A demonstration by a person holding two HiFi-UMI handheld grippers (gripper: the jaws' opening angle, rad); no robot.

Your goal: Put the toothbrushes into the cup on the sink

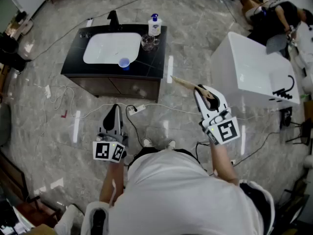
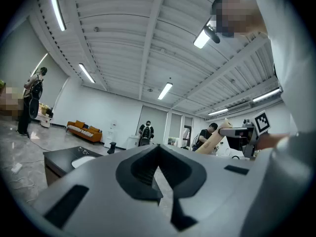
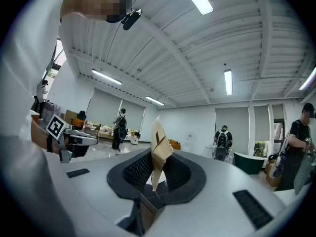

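A small blue cup [image 1: 124, 62] stands on the front rim of the white basin [image 1: 110, 48], set in a black sink cabinet [image 1: 151, 65]. My right gripper [image 1: 203, 93] is shut on a toothbrush in a tan paper packet [image 1: 183, 83], which sticks out up and to the left, well short of the sink. In the right gripper view the packet [image 3: 159, 152] stands pinched between the black pads of the right gripper [image 3: 158, 171]. My left gripper [image 1: 115, 108] hangs lower left, before the cabinet, shut and holding nothing; in its own view the left gripper's [image 2: 158, 150] jaws meet.
A soap bottle [image 1: 155, 24], a clear glass [image 1: 148, 42] and a black faucet [image 1: 113, 19] sit on the sink top. A large white tub [image 1: 254, 72] stands to the right. Cables [image 1: 146, 107] trail over the marble floor. People stand far off in the room.
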